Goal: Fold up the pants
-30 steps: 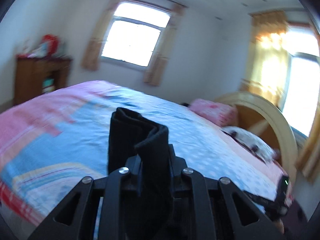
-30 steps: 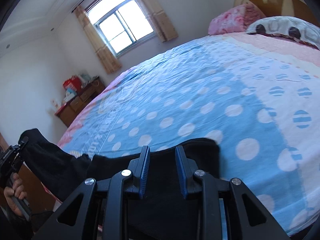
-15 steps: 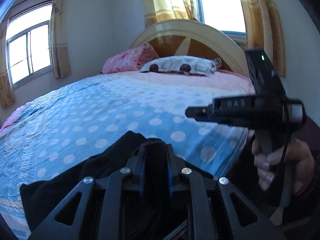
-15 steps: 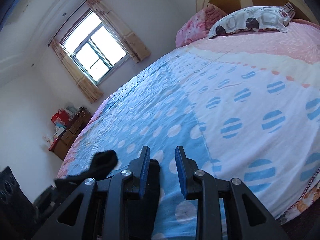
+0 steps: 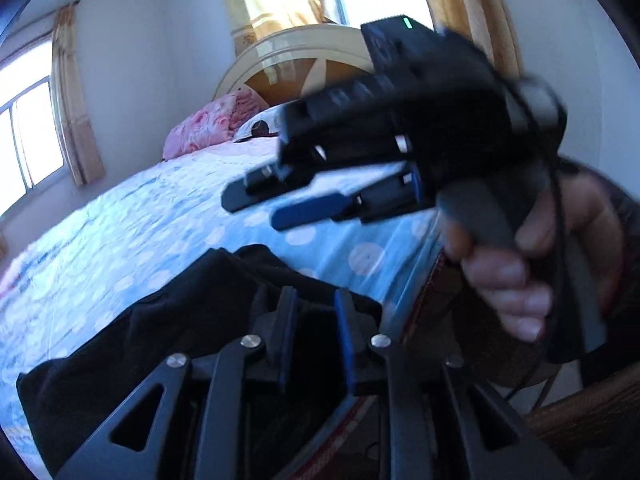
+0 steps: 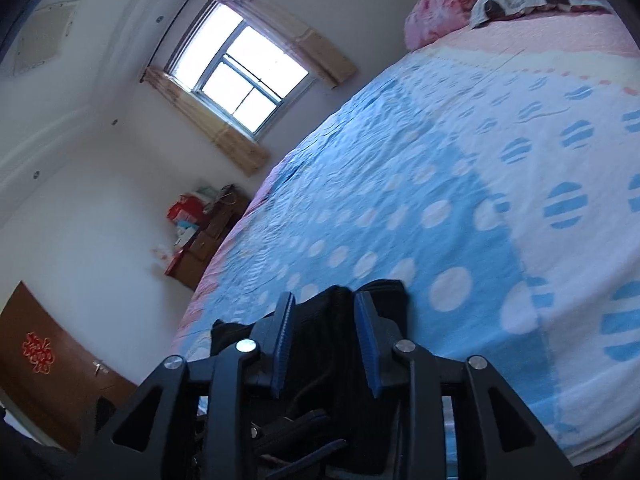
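Hand-held grippers [image 5: 312, 316] opening — pants [image 5: 132, 344] seemingly bed-edge.

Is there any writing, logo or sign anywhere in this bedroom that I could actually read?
No readable words or numbers.
Red ornamental knot-like emblem on the brown wooden door: a sign, no legible text.
Red boxes on the brown wooden dresser: any print too small and blurred.

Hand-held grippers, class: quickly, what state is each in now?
Left hand-held gripper: opening, pants between its jaws.
Right hand-held gripper: opening, pants between its jaws.
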`<action>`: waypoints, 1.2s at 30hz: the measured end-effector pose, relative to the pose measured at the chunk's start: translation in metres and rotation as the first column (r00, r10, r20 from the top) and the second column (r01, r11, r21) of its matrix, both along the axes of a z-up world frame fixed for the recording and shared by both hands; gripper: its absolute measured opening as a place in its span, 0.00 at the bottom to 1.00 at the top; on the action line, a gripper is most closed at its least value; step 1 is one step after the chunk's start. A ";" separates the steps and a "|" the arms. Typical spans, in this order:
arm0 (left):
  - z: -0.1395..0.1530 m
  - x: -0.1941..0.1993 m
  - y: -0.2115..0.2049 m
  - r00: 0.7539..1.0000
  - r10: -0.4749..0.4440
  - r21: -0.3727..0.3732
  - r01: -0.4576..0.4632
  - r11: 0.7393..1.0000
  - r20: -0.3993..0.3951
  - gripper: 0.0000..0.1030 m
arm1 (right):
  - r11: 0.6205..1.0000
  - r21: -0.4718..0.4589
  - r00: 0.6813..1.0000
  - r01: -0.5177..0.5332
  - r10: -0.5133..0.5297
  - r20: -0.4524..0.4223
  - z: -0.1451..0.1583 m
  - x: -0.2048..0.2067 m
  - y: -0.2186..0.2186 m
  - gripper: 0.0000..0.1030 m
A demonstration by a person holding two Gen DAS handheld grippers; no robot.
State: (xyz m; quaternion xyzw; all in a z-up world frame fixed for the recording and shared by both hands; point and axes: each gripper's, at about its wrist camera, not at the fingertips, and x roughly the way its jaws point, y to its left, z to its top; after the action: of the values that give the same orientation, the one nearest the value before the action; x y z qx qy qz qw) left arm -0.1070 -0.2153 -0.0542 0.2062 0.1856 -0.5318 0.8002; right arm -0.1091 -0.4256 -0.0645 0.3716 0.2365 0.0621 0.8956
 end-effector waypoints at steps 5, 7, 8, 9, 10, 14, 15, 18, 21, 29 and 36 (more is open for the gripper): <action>0.037 0.033 0.054 0.982 0.152 -0.092 -0.163 0.982 -0.116 0.63 | 0.993 -0.064 0.993 -0.104 0.100 -0.063 -0.004 0.026 0.022 0.52; 0.045 0.045 0.075 0.962 0.223 -0.099 -0.240 0.966 -0.157 0.63 | 0.989 -0.078 0.990 -0.125 0.118 -0.079 -0.008 0.035 0.025 0.52; 0.049 0.054 0.089 0.942 0.291 -0.094 -0.309 0.946 -0.166 0.63 | 0.986 -0.096 0.987 -0.140 0.131 -0.094 -0.010 0.042 0.027 0.52; 0.050 0.059 0.098 0.929 0.327 -0.094 -0.346 0.934 -0.171 0.64 | 0.983 -0.120 0.983 -0.142 0.126 -0.132 -0.013 0.047 0.029 0.52; 0.051 0.065 0.109 0.912 0.365 -0.097 -0.386 0.917 -0.186 0.64 | 0.981 -0.141 0.979 -0.133 0.107 -0.176 -0.018 0.054 0.031 0.52; 0.047 0.091 0.146 0.829 0.487 -0.074 -0.523 0.849 -0.276 0.66 | 0.976 -0.173 0.979 -0.134 0.103 -0.178 -0.022 0.054 0.034 0.52; 0.044 0.096 0.154 0.805 0.516 -0.065 -0.555 0.829 -0.292 0.66 | 0.973 -0.187 0.978 -0.139 0.104 -0.183 -0.022 0.054 0.036 0.52; 0.038 0.107 0.166 0.765 0.556 -0.045 -0.600 0.799 -0.326 0.66 | 0.956 -0.245 0.973 -0.162 0.114 -0.200 -0.023 0.057 0.046 0.52; 0.030 0.111 0.164 0.752 0.579 -0.022 -0.616 0.788 -0.314 0.66 | 0.920 -0.348 0.973 -0.182 0.118 -0.198 -0.019 0.057 0.058 0.33; 0.028 0.115 0.156 0.756 0.591 0.005 -0.615 0.789 -0.280 0.66 | 0.906 -0.401 0.989 -0.135 0.102 -0.102 0.006 0.033 0.061 0.16; 0.017 0.119 0.142 0.749 0.616 0.064 -0.621 0.781 -0.244 0.67 | 0.887 -0.454 0.983 -0.080 -0.006 -0.185 -0.012 0.032 0.043 0.16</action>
State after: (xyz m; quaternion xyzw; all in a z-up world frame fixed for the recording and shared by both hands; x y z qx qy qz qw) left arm 0.0121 -0.0731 -0.0377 0.0555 0.3372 -0.2607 0.9029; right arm -0.0769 -0.3824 -0.0762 0.1488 0.3319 -0.0123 0.9314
